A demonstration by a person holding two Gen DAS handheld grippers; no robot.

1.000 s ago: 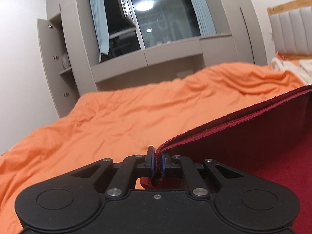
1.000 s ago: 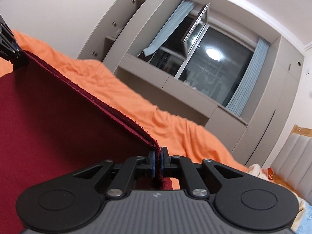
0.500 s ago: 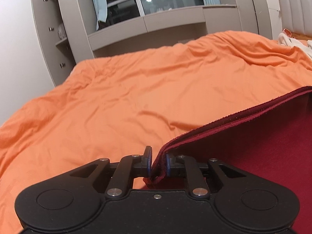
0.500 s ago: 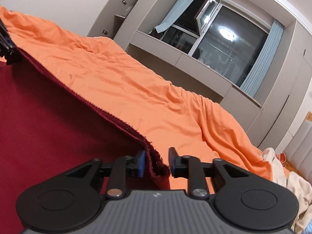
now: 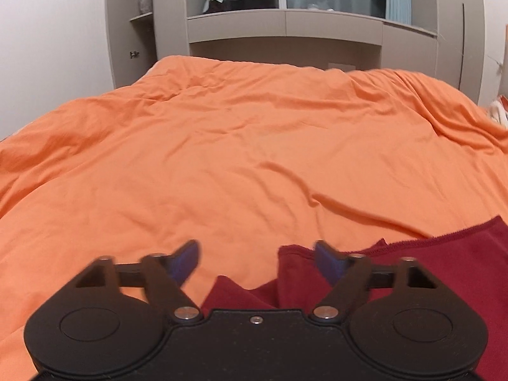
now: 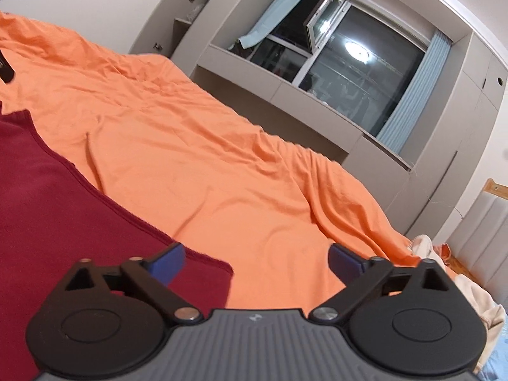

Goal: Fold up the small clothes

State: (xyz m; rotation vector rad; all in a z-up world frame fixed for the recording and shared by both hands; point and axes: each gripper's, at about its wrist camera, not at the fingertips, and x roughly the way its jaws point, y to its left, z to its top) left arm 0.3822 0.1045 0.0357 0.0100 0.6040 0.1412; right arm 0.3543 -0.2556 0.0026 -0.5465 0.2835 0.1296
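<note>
Two hand-held black grippers with blue fingertip pads let go of a dark red knit garment (image 5: pixel 438 263) on a rumpled orange bed cover (image 5: pixel 247 146). In the left wrist view, the left gripper (image 5: pixel 257 258) shows its jaws opening wide at the bottom of the frame, a bunched red corner lying loose between them and pressed by neither pad. In the right wrist view, the right gripper (image 6: pixel 256 258) is likewise opening, the garment's corner (image 6: pixel 203 273) lying flat under its left-hand finger, ungripped. The cloth spreads across the lower left of that frame and the lower right of the other. The step in hand appears to be laying down a fold. The next move likely calls for picking a fresh edge or corner of the cloth, perhaps smoothing the bunched corner first.
</note>
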